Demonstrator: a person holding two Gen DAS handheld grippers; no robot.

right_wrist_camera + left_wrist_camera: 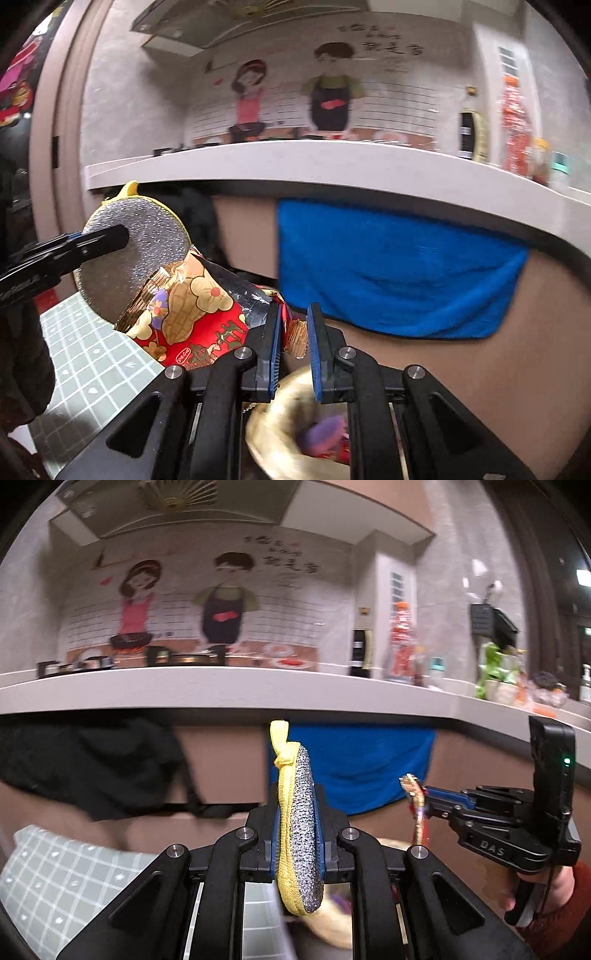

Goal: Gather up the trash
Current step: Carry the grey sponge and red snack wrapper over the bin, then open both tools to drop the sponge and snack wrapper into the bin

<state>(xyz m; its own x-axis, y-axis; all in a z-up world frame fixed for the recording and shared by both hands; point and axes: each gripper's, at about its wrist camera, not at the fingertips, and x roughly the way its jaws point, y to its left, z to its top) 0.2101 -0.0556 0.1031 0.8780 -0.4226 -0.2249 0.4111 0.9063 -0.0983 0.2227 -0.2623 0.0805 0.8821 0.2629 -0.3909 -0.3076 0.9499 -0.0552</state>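
The left gripper (297,834) has its jaws clenched on a scrubber (299,830), a flat round pad with a silver glitter face and a yellow mesh back. In the left wrist view it stands edge-on between the blue pads, its knotted yellow loop pointing up. In the right wrist view the same scrubber (136,251) shows its silver face at the left, pinched by the left gripper (110,236).

The right gripper (291,332) grasps a wrapper (188,314), red and gold foil printed with peanuts. The jaws pinch its crumpled right end, and the rest spreads out to the left, overlapping the scrubber's lower edge. From the left wrist the right gripper (424,797) appears at the right, held by a hand (546,893) in a red sleeve, with the wrapper (415,805) hanging thin from its tips.

Beyond both tools runs a white surface (258,690), with a blue towel (399,273) hanging under its edge. A blurred tan basket (291,417) lies below the right jaws.
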